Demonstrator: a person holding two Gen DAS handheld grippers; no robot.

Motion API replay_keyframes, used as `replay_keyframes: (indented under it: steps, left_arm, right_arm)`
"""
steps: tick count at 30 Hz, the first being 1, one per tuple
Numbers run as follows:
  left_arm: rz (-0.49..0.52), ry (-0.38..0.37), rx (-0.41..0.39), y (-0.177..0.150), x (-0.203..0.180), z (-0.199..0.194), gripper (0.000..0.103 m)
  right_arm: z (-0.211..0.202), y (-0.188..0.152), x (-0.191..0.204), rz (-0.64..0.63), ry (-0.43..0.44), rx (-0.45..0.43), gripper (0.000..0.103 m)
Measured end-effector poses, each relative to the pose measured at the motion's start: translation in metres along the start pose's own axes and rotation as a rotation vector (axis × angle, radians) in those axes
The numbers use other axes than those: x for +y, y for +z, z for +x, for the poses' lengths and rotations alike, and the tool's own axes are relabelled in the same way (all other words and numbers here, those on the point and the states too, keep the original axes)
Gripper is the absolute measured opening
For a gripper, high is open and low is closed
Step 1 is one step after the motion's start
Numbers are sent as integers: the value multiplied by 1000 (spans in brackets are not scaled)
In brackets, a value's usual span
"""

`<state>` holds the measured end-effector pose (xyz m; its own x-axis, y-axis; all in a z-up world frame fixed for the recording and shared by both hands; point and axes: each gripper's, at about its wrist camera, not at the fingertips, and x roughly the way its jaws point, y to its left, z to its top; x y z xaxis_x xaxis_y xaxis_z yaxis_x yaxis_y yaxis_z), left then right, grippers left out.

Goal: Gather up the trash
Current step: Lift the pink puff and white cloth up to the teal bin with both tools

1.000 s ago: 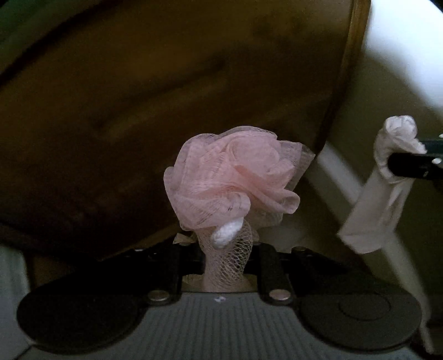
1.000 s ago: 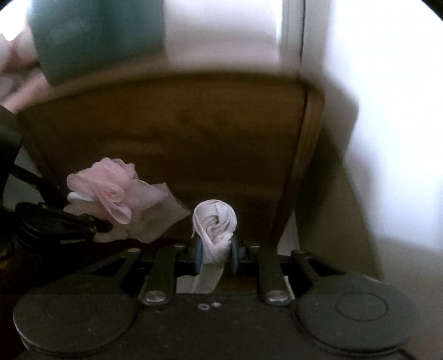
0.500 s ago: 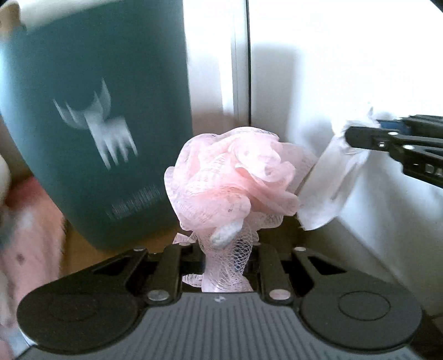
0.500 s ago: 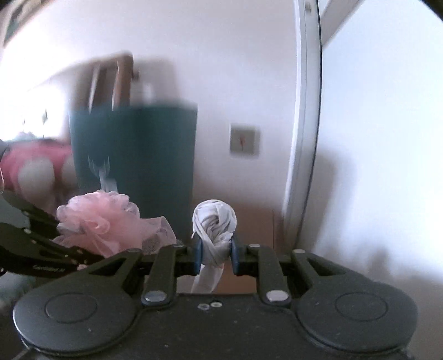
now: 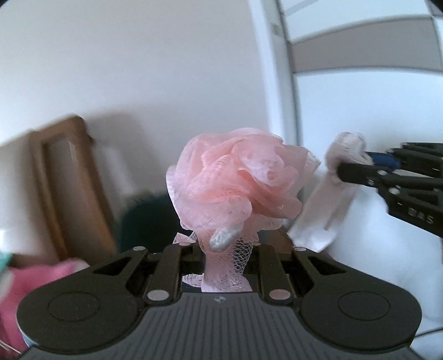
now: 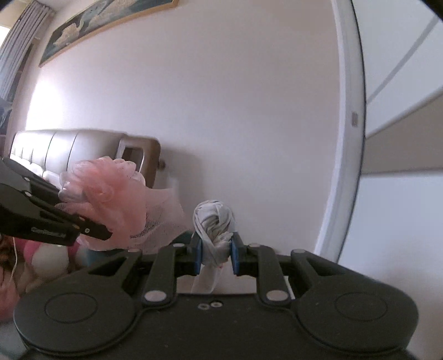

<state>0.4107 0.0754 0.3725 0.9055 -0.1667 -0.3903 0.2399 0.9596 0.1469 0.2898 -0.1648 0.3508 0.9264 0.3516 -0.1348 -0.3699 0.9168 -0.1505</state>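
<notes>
Up in the air, a pink mesh bath pouf (image 5: 238,188) sits clamped by its netted stem in the left claw (image 5: 225,259), its ruffled ball standing above the fingers with a small grey-white loop of cord hanging at its base. From the right wrist view the same pouf (image 6: 108,199) shows at the left, with a flap of pale netting trailing toward the middle of the frame.

Just beside it, the right claw (image 6: 216,253) is clenched on a twisted white rag or tissue (image 6: 213,221); its blue pads (image 6: 198,253) press the knotted top from both sides, and a strip hangs down between the fingers. Seen from the left wrist, that white twist (image 5: 329,193) hangs from the right claw (image 5: 349,167) close to the pouf's right edge, nearly touching it.

Behind both, a plain cream wall (image 6: 221,97) fills most of the view. A padded headboard with a wooden frame (image 6: 83,152) stands against it at the left, under a long framed picture (image 6: 97,25). A white door frame (image 6: 349,138) runs up the right side. Something dark teal (image 5: 146,221) sits low behind the pouf, too blurred to name, and pink fabric (image 5: 33,288) shows at the lower left.
</notes>
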Motion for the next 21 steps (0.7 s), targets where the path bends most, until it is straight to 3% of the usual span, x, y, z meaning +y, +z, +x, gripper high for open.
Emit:
replay_keyframes:
  steps: [2, 5, 9, 15, 21]
  left_arm:
    - [-10, 37, -14, 18, -11, 8, 17]
    - [-17, 113, -27, 32, 2, 18, 17]
    - [-39, 169, 40, 40, 9, 46, 17]
    - [-29, 174, 171, 37, 16, 87, 17]
    - [-14, 151, 301, 34, 16, 132, 17]
  right_arm:
    - [14, 17, 1, 1, -2, -6, 18]
    - [35, 32, 4, -9, 5, 3, 18]
    - [71, 36, 8, -30, 12, 76, 18]
    - [125, 20, 17, -70, 39, 225, 18]
    - [146, 9, 28, -90, 91, 318, 19]
